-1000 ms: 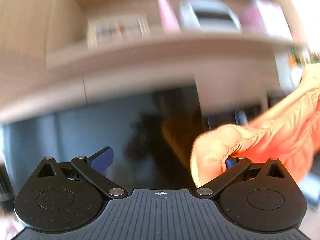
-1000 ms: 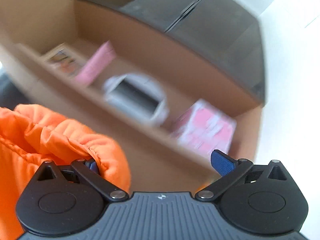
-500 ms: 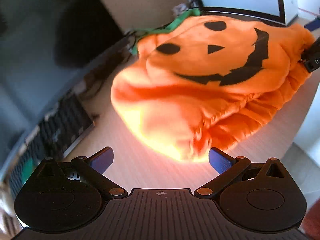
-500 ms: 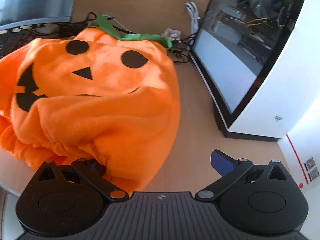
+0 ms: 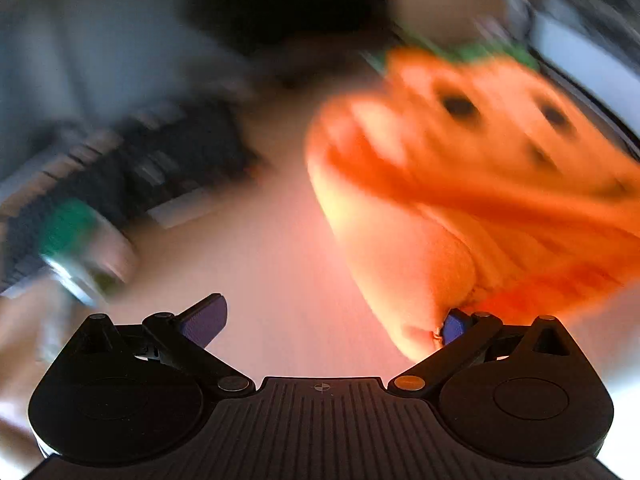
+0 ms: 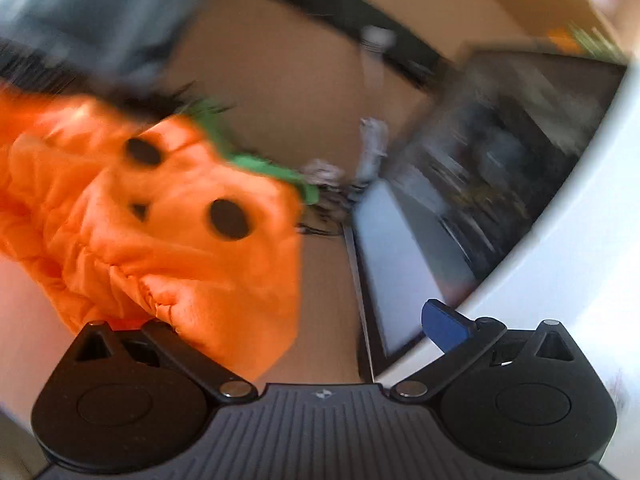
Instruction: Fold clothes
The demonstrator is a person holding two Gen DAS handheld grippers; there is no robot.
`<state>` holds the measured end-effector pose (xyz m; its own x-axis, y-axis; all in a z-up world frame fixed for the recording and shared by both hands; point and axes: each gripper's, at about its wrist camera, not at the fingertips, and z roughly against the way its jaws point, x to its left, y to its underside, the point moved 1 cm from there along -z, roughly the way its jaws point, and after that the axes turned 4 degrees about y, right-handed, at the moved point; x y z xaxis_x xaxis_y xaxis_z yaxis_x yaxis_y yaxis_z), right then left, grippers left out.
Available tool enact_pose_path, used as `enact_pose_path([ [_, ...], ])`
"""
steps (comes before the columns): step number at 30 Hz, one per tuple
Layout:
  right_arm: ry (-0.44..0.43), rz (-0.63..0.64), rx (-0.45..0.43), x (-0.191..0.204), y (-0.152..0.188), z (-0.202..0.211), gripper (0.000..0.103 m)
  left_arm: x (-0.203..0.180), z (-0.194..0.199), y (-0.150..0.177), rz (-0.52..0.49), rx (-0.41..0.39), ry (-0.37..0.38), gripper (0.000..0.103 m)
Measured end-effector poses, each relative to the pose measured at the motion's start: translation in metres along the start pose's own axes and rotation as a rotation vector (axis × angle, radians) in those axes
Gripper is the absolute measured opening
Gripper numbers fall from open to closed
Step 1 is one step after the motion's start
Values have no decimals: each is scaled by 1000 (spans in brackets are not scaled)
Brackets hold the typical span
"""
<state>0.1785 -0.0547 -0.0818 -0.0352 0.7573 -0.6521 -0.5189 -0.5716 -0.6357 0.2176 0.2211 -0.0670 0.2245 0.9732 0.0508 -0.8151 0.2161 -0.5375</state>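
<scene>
Left tongs [image 5: 326, 326], blue-padded fingers spread wide: only the right-hand pad touches cloth, a gathered fold of the orange fleece pumpkin-face garment with green collar [image 5: 472, 184] draping over it, so nothing is clamped between the pads. Right tongs [image 6: 296, 326], likewise spread apart: the left-hand pad is buried under a bunched orange edge [image 6: 188, 240] and the other pad stands bare, clear of the cloth. This hold probably serves to carry or spread opposite edges on one finger each, not to pinch them; whether the hidden pad hooks the hem cannot be told. The garment lies partly on the pale wooden bench [image 5: 280, 264], black face uppermost and collar at its far end, presumably laid flat as the base for a fold. Taking the garment as landmark: a dark keyboard [image 5: 132, 168] lies to its left, with a blurred green-topped can [image 5: 80, 248] nearer the camera; a white computer case with a glass side panel [image 6: 500, 184] stands just beside its right edge. Both views are motion-blurred.
</scene>
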Motion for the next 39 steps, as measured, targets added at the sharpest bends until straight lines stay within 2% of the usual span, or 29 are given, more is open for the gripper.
enact_pose_path([
  [2, 22, 172, 72, 17, 14, -16, 103, -12, 7, 15, -57, 17, 163, 103],
  [4, -27, 225, 137, 18, 30, -21, 103, -17, 27, 17, -105, -18, 347, 103],
  [5, -85, 198, 156, 10, 33, -17, 103, -16, 37, 14, -116, -50, 422, 103],
  [7, -261, 90, 209, -12, 37, -6, 103, -10, 56, 2, -114, -121, 568, 103],
  [9, -416, -35, 252, -38, 41, 6, 103, -4, 64, -11, -81, -189, 680, 103],
  [11, -475, -129, 259, -60, 42, 19, 103, -5, 57, -28, -31, -228, 745, 103],
  [13, -497, -283, 239, -85, 39, 29, 103, -13, 40, -45, 21, -255, 781, 103],
  [15, -521, -482, 213, -104, 34, 27, 103, -26, 12, -63, 74, -279, 801, 103],
  [18, -551, -685, 193, -107, 26, 4, 103, -46, -34, -72, 142, -193, 810, 103],
  [19, -571, -721, 185, -101, 22, -8, 103, -47, -45, -70, 141, -171, 786, 103],
  [21, -655, -790, 193, -80, 17, -34, 103, -40, -60, -57, 139, -121, 638, 103],
  [22, -711, -795, 220, -66, 15, -47, 103, -32, -62, -49, 149, -115, 613, 103],
  [23, -755, -782, 246, -51, 13, -58, 103, -24, -63, -41, 160, -109, 588, 103],
  [24, -763, -714, 266, -32, 11, -65, 103, -17, -64, -33, 171, -103, 563, 103],
  [26, -743, -574, 277, -4, 9, -71, 103, -6, -62, -23, 178, -86, 513, 103],
  [29, -679, -374, 267, 28, 10, -72, 103, -6, -55, -22, 214, -53, 503, 103],
  [33, -681, -295, 294, 31, 7, -75, 103, -17, -37, -29, 207, -74, 519, 103],
  [36, -749, -221, 358, 26, 1, -80, 103, -25, -20, -48, 204, -158, 566, 103],
  [37, -802, -216, 389, 20, -2, -86, 103, -26, -19, -55, 216, -176, 557, 103],
  [38, -866, -253, 415, 8, -7, -91, 103, -26, -19, -62, 228, -193, 548, 103],
  [39, -912, -320, 402, -9, -14, -95, 103, -26, -18, -69, 240, -210, 539, 103],
])
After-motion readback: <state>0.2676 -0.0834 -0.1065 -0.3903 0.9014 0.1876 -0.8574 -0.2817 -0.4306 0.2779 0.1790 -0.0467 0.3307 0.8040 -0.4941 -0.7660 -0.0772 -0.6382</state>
